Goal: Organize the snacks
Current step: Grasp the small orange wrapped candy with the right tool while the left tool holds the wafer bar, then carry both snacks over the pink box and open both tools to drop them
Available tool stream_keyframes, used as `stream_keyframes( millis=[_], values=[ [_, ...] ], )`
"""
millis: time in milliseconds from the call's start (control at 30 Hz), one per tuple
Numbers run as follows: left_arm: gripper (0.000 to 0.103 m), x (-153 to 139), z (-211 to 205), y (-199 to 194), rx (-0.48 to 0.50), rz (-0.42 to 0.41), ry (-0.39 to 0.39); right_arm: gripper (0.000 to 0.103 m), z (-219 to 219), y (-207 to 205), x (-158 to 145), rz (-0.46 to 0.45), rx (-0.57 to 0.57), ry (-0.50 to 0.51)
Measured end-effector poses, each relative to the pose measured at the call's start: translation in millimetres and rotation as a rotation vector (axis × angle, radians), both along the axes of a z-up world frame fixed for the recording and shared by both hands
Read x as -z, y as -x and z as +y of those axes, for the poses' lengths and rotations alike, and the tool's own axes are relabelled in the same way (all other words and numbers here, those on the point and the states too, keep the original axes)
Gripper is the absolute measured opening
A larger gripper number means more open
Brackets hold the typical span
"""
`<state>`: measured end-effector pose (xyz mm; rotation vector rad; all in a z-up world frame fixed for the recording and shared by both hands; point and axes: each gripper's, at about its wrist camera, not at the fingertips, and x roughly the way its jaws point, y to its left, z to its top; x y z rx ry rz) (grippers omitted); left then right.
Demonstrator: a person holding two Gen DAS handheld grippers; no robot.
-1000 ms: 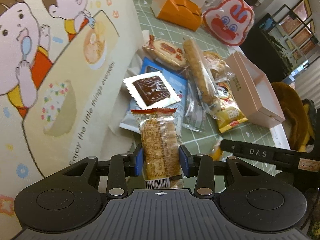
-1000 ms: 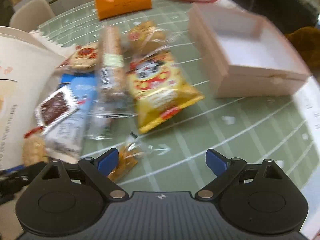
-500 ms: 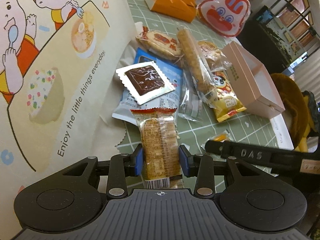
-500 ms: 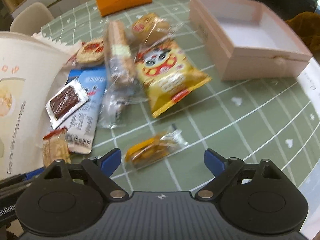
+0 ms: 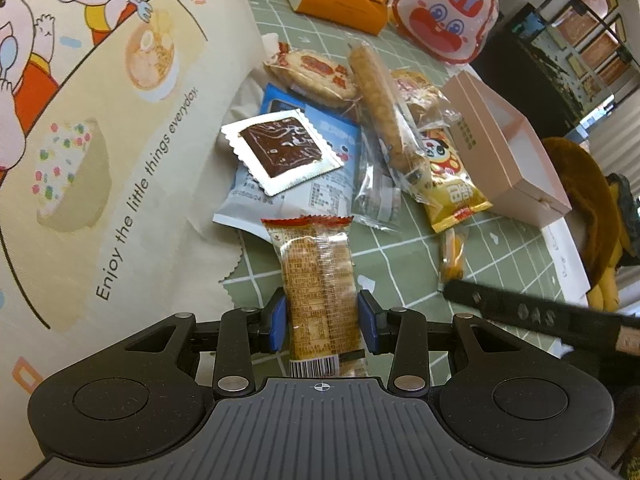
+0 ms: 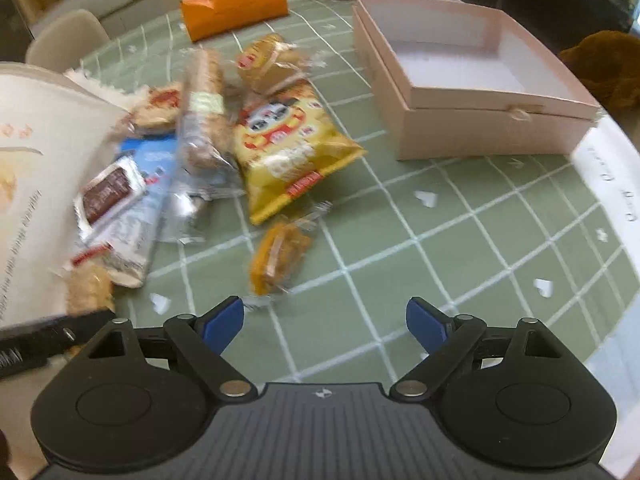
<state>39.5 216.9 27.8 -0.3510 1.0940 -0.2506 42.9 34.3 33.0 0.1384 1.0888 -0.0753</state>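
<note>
My left gripper [image 5: 322, 322] is shut on a clear-wrapped cracker packet [image 5: 316, 280] with a red top edge, held above the green grid tablecloth. Beyond it lies a pile of snacks: a chocolate square in silver wrap [image 5: 280, 152], a blue-white packet [image 5: 316, 184], a long biscuit stick [image 5: 380, 108], a yellow chip bag [image 5: 452, 188]. My right gripper [image 6: 324, 322] is open and empty, just in front of a small orange-wrapped snack [image 6: 280, 258]. The open pink box [image 6: 460, 80] stands at the right.
A cartoon-printed cloth bag [image 5: 100, 120] fills the left side. An orange tissue box [image 6: 234, 2] and a red-white rabbit pouch [image 5: 444, 24] sit at the back. The table's white edge [image 6: 608, 184] curves at the right, with a brown plush [image 5: 588, 208] beyond.
My right gripper has pulled back and turned, so the orange snack now lies further ahead of its jaws. My left gripper has drifted back from the pile with the cracker packet still held.
</note>
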Motion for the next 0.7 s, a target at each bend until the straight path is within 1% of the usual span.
stream_keyframes(
  millis=[33,67,100,233,333,400,467,533,600,700],
  values=[
    [0.042,0,-1,1,0.003,0.0,-0.004,0.08,2,-3,1,-0.008,0.002,-0.003],
    [0.042,0,-2,1,0.004,0.001,-0.008,0.07,5,-6,2,-0.011,0.002,-0.003],
    [0.042,0,-2,2,0.005,0.001,-0.013,0.067,8,-10,3,-0.013,-0.002,-0.002],
    [0.042,0,-7,4,0.015,0.0,-0.036,0.064,22,-26,5,-0.036,-0.008,0.043],
    [0.042,-1,-9,7,0.023,0.0,-0.038,0.062,24,-34,8,-0.031,-0.011,0.051],
    [0.042,-1,-9,10,0.023,0.0,-0.034,0.052,25,-35,9,-0.03,-0.027,0.061],
    [0.042,-2,-10,12,0.028,-0.002,-0.027,0.034,24,-35,8,-0.027,-0.036,0.072],
    [0.042,-4,-13,15,0.039,-0.013,-0.015,0.026,17,-32,6,-0.018,-0.037,0.064],
    [0.042,-6,-19,17,0.056,-0.023,-0.013,0.025,8,-25,3,-0.01,-0.034,0.044],
    [0.042,-6,-35,19,0.1,-0.015,-0.017,0.024,-7,-9,0,-0.008,-0.023,0.047]
  ],
)
